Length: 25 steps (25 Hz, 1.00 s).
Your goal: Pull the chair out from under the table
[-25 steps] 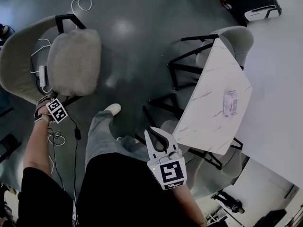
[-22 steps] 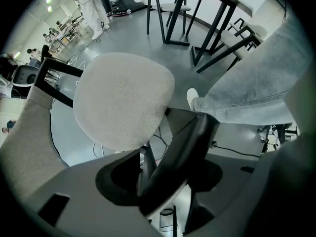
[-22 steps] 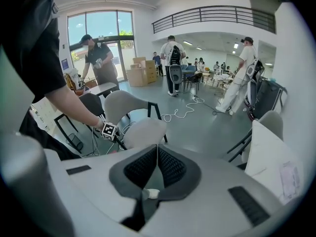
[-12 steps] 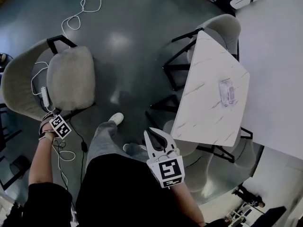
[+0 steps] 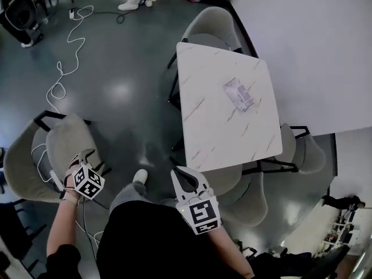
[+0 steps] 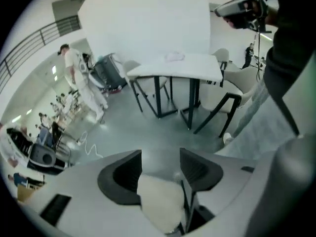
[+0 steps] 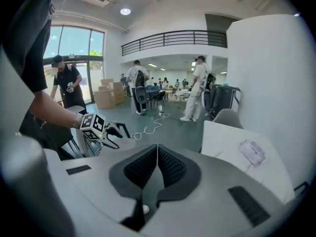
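Note:
A grey padded chair (image 5: 58, 147) stands out on the floor at the left, well clear of the white marble table (image 5: 209, 121). My left gripper (image 5: 87, 156) hangs over the chair's near edge, open, with nothing pressed between its pads; a pale bit of the chair shows below the jaws of the left gripper (image 6: 160, 159). Close to the table's near corner, my right gripper (image 5: 183, 173) is shut and empty, and its pads meet in the right gripper view (image 7: 157, 149). The table (image 6: 177, 65) lies ahead of the left gripper.
Three more grey chairs stay tucked at the table: far side (image 5: 212, 22), right (image 5: 305, 150), near side (image 5: 247, 193). A small clear box (image 5: 239, 93) lies on the top. A white cable (image 5: 64, 60) trails over the dark floor. People (image 7: 138, 90) stand far off.
My left gripper has lifted off the chair's rim and risen toward the seat side. The right gripper has shifted a little, still shut. The head view has swung toward the table.

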Tool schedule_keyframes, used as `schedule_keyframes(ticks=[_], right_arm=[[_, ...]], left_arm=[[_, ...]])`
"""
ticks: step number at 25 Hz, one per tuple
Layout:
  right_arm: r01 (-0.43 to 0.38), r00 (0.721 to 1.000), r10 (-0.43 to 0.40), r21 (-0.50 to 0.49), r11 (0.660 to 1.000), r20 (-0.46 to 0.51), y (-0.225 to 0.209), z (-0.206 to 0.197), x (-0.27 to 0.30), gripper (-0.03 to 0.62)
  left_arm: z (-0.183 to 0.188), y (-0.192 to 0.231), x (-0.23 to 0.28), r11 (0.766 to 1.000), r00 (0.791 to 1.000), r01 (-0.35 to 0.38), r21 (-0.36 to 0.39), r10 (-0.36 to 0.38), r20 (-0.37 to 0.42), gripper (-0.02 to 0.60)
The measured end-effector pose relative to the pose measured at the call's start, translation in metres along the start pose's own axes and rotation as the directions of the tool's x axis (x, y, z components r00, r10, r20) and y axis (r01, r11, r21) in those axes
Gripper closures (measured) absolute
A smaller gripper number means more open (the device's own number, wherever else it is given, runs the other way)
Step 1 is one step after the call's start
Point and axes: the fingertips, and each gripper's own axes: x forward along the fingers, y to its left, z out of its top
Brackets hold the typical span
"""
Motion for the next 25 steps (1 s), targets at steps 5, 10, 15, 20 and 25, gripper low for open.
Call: schedule_keyframes(ticks=[5,10,15,20,25], right_arm=[[0.174,0.978,-0.185,0.115,0.978,0.092,-0.055,-0.004,-0.046,0.579],[0.343,0.914,-0.380,0.228,0.911,0.143,-0.097,-0.010,-0.100,0.580],[0.470,0.834,-0.532,0.315,0.825,0.148,-0.119,-0.027,-0.147,0.579],[0.519,0.767,-0.623,0.420,0.745,0.157,-0.123,-0.039,-0.186,0.579],[0.529,0.707,-0.682,0.500,0.686,0.188,-0.116,-0.039,-0.210,0.579]], left_arm=[[0.186,-0.034,-0.042,0.990,0.935,0.114,0.079,-0.134,0.328,0.336],[0.302,-0.100,-0.094,0.949,0.799,0.225,0.222,-0.310,0.515,0.344],[0.364,-0.158,-0.131,0.886,0.667,0.302,0.352,-0.460,0.586,0.354],[0.391,-0.191,-0.156,0.835,0.578,0.351,0.423,-0.549,0.603,0.365],[0.406,-0.205,-0.176,0.821,0.511,0.358,0.445,-0.571,0.643,0.405]])
